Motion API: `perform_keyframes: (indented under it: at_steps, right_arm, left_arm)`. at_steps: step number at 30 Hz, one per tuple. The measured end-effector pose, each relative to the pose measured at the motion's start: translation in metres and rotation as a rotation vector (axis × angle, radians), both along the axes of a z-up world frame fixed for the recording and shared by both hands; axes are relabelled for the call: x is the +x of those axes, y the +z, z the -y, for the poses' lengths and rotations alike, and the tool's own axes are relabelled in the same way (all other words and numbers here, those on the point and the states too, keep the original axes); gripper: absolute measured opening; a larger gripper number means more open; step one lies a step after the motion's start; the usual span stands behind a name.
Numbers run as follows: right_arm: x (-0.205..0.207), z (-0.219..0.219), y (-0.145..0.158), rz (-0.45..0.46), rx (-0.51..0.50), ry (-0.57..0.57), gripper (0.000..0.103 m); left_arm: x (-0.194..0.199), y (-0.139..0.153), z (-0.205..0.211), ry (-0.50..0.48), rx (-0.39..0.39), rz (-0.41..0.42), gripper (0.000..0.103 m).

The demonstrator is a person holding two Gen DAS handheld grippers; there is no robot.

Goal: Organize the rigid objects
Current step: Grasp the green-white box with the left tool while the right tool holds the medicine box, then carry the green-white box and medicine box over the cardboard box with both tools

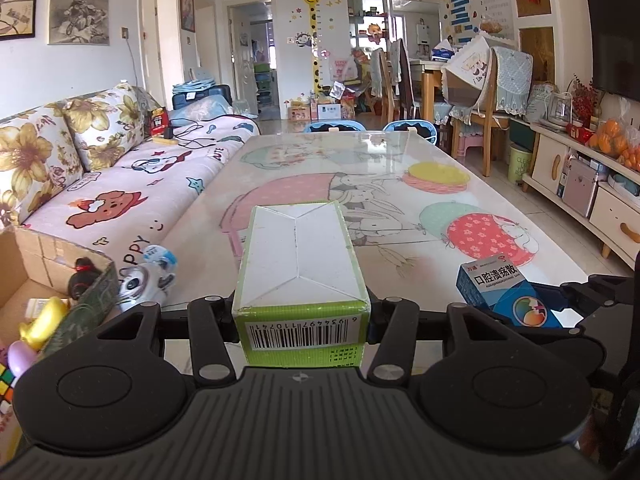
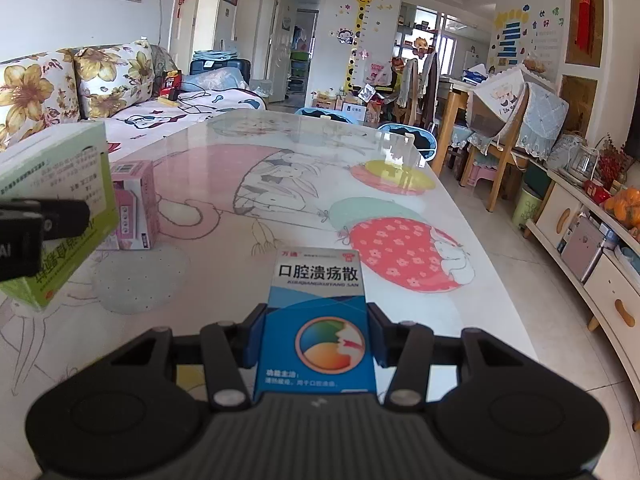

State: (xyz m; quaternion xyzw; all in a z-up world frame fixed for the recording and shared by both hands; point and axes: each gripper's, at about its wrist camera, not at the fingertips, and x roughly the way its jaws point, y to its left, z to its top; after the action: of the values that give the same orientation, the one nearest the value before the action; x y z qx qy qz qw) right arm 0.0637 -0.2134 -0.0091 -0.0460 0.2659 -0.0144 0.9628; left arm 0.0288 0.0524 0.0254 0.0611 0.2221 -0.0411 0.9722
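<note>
Over the glass-topped table [image 1: 500, 200] with the cartoon rabbit print, both tongs are angled gently downward and each is loaded. The left gripper [image 1: 301, 312] is clamped on a green-and-white box [image 1: 300, 264], gripped at its barcode end so the box sticks straight out toward 12 o'clock, lifted clear of the tabletop. In the right wrist view that same box [image 2: 56, 200] is seen at 9 o'clock, up in the air.

The right gripper [image 2: 316, 332] is closed on a blue medicine box [image 2: 316, 320], pinched by both side faces, printed front facing up. Whether its far end is touching the table can't be told.

A pink box [image 2: 134, 206] is left standing on the table at about 10 o'clock of the right view. A cardboard carton [image 1: 44, 256] with toys inside is spotted at 8 o'clock in the left view, beside a small white-and-blue toy robot [image 1: 148, 276].
</note>
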Motion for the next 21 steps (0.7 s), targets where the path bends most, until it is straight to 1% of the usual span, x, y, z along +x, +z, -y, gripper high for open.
perform_keyframes:
  at_steps: [7, 10, 14, 18, 21]
  right_arm:
    - [-0.006, -0.013, 0.003, 0.003, 0.011, 0.009, 0.05]
    - [-0.009, -0.02, 0.005, 0.008, 0.005, 0.017, 0.05]
    - [-0.015, -0.034, 0.011, 0.022, 0.0, 0.038, 0.05]
    - [-0.019, -0.05, 0.019, 0.037, 0.006, 0.071, 0.05]
    - [-0.021, -0.064, 0.025, 0.051, 0.003, 0.1, 0.05]
  left_arm:
    - [-0.001, 0.005, -0.004, 0.048, 0.01, 0.033, 0.062]
    - [0.001, 0.006, -0.007, 0.092, -0.007, 0.047, 0.062]
    - [0.005, 0.002, -0.015, 0.144, -0.01, 0.053, 0.062]
    - [0.014, 0.002, -0.028, 0.192, -0.047, 0.033, 0.062]
    - [0.02, 0.006, -0.035, 0.223, -0.077, 0.029, 0.062]
